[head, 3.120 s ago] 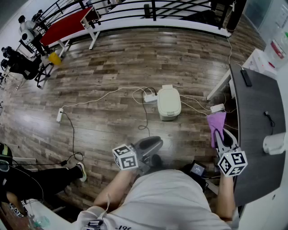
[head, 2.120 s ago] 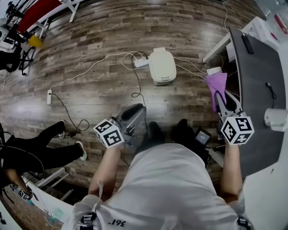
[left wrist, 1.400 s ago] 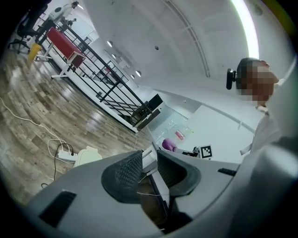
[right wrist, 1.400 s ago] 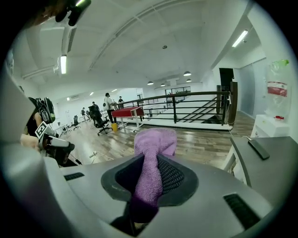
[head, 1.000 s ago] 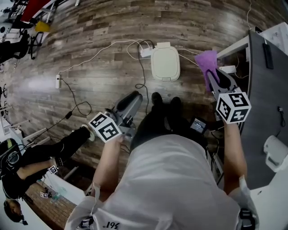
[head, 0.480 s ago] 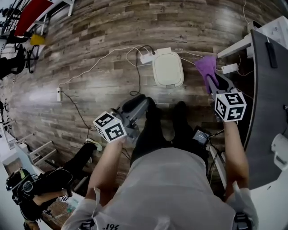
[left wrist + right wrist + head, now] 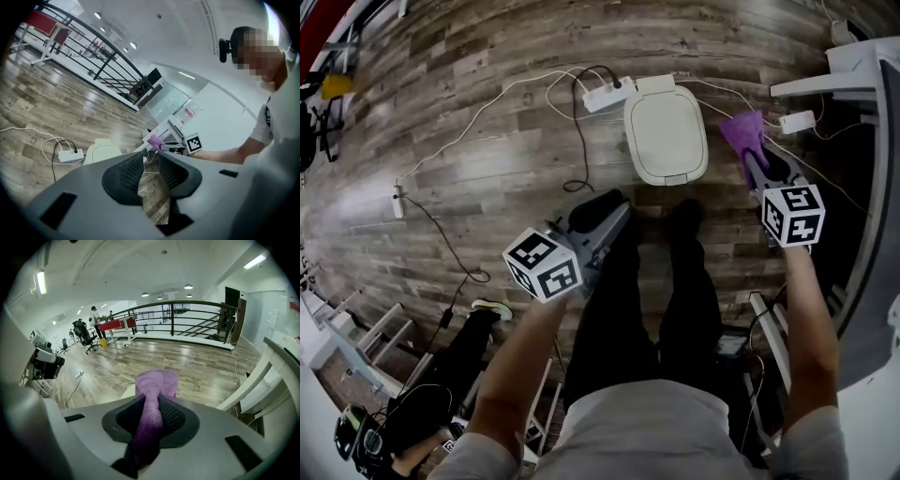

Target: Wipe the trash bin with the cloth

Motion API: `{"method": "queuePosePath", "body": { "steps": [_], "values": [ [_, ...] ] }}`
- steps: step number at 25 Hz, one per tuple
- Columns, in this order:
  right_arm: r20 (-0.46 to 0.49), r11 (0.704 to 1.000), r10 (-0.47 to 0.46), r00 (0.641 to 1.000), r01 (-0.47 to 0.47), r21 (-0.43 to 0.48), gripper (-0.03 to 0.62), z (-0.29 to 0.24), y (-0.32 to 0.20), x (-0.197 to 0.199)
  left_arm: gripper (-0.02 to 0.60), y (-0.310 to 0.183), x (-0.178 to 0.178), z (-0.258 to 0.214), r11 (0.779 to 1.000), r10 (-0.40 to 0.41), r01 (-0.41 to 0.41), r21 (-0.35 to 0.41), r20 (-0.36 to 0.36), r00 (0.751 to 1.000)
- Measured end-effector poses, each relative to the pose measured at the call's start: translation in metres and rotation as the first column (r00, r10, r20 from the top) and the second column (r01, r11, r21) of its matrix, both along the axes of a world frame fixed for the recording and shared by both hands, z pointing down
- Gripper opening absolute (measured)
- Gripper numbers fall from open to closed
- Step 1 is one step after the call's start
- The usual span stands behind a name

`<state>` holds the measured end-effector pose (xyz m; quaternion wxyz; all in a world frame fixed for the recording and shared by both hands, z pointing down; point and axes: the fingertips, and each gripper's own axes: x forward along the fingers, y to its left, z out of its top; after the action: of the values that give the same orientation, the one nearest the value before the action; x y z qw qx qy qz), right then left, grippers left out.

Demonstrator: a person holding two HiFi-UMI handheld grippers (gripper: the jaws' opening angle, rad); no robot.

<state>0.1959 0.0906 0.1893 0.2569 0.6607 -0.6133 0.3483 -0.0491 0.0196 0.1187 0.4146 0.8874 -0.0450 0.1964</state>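
**Entry: bin wiping, progress at this moment**

1. Power strip (image 7: 600, 94), white, on the wood floor (image 7: 469, 169), upper centre-left of the head view, touching or just beside the bin's upper left corner. Not part of the job.
2. Left gripper (image 7: 602, 214), centre of the head view, below the bin. Jaws stand a little apart with only floor showing between them; it carries nothing.
3. Trash bin (image 7: 667, 134), cream, lid closed, upper centre of the head view. No cloth rests on it.
4. Cloth (image 7: 741, 131), purple, just right of the bin, apparently clear of the lid.
5. Right gripper (image 7: 766, 169), upper right, jaws clamped on the cloth, which bunches out ahead of the pads.

Status, as judged: cloth in hand and brought beside the bin; wiping not yet begun. All of the bin remains to be wiped.
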Motion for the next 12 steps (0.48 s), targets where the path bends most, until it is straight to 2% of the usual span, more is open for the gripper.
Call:
{"method": "queuePosePath", "body": {
  "steps": [3, 7, 12],
  "values": [
    [-0.037, 0.997, -0.057, 0.998, 0.054, -0.063, 0.086, 0.045, -0.005, -0.004, 0.101, -0.008, -0.004, 0.041, 0.999, 0.028, -0.027, -0.026, 0.013, 1.000],
    [-0.115, 0.977, -0.167, 0.979, 0.148, -0.151, 0.087, 0.092, -0.011, -0.008, 0.101, -0.012, -0.012, 0.088, 0.998, 0.052, -0.052, -0.042, 0.014, 0.999],
    [-0.140, 0.976, -0.170, 0.975, 0.147, -0.161, 0.087, 0.123, -0.043, -0.010, 0.101, -0.016, -0.010, 0.124, 0.998, 0.049, -0.048, -0.048, 0.005, 0.999]
  ]
}}
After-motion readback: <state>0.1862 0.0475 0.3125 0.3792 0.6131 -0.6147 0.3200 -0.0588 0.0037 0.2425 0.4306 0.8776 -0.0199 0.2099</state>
